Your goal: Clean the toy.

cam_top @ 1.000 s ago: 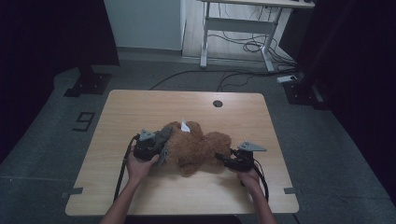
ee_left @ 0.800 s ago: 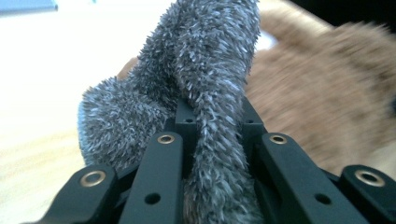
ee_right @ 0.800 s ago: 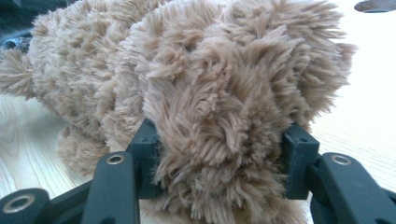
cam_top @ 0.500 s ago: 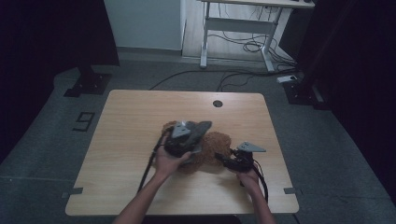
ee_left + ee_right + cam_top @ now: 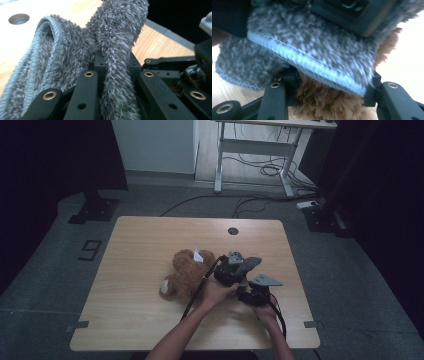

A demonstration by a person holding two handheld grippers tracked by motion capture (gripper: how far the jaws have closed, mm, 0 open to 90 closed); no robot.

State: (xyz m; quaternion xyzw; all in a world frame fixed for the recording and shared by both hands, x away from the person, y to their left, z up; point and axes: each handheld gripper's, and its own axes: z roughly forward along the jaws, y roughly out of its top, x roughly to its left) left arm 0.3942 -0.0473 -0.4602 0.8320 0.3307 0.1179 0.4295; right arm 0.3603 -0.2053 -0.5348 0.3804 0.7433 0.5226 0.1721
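Now the left gripper [image 5: 235, 270] grips a fold of grey fuzzy cloth [image 5: 112, 50], its jaws clamped tight on it. At its four o'clock the right gripper [image 5: 252, 292] holds the brown teddy bear [image 5: 187, 270], jaws half-wide around the fur. Both meet right of centre on the counter [image 5: 140, 240].

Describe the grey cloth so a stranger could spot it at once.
Start at the wooden table and find the brown teddy bear near its middle. At the bear's right end, the left gripper pinches a fuzzy grey cloth with a stitched hem, the one grey fabric beside brown fur.
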